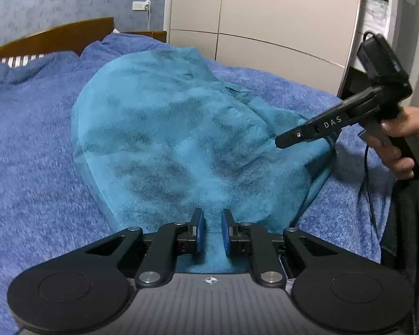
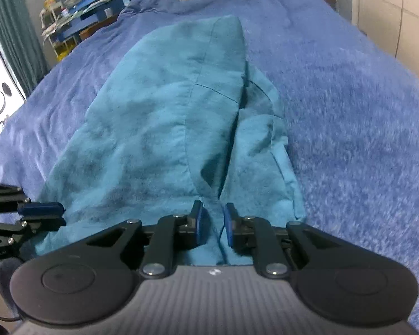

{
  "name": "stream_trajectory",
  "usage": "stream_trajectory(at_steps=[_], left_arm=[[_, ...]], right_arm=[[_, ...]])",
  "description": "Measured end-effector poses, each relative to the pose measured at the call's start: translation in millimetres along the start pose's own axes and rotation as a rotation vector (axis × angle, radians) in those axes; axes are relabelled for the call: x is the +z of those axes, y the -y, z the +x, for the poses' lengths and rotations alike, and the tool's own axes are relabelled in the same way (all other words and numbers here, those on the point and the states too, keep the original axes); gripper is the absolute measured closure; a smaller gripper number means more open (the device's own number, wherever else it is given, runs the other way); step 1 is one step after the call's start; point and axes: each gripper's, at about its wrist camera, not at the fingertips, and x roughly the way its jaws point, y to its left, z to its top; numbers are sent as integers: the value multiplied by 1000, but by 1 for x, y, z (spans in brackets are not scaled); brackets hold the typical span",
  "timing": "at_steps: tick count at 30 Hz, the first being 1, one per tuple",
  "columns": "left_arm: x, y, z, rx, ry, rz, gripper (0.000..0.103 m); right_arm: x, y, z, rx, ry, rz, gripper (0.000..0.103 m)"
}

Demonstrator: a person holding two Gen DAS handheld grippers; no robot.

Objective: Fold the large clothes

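Teal garment spread on the blue bed, left gripper and right gripper each pinching its near edge, jaws narrowly parted around fabric

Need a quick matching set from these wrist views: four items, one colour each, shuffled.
Items:
1. fleece garment
2. bed blanket
3. wooden headboard
4. wardrobe doors

Colours:
a. beige
b. teal
c. brown
d. mottled blue

Pairs: 1-b, 2-d, 3-c, 4-a

open blanket right, wardrobe beyond
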Motion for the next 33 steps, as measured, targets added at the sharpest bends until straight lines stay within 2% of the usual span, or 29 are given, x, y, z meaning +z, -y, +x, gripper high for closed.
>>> stream_trajectory(at_steps=[4, 5, 9, 13, 14, 17, 21, 26, 30, 33], left_arm=[[3, 6, -3, 17, 5, 17, 87], [3, 7, -7, 8, 17, 14, 91], [9, 2, -32, -54, 79, 18, 90], [27, -12, -57, -76, 140, 11, 81], [33, -17, -62, -76, 157, 1, 76], [52, -34, -66, -38, 192, -20, 69], [89, -58, -42, 51, 189, 0, 68], [134, -90, 0, 81, 186, -13, 67], [155, -107, 41, 94, 141, 7, 67], [162, -123, 74, 104, 84, -12, 67]], right_arm=[[0, -5, -6, -25, 20, -33, 91], [0, -5, -9, -28, 31, -33, 88], [2, -8, -25, 11, 78, -24, 85], [19, -14, -43, 32, 135, -46, 82], [24, -15, -46, 37, 149, -49, 80], [48, -19, -50, 59, 177, -54, 77], [87, -23, -37, 46, 190, -66, 74], [119, -25, -1, 40, 179, -44, 74], [144, -19, 27, 17, 182, -8, 74], [161, -10, 59, -14, 150, 18, 74]])
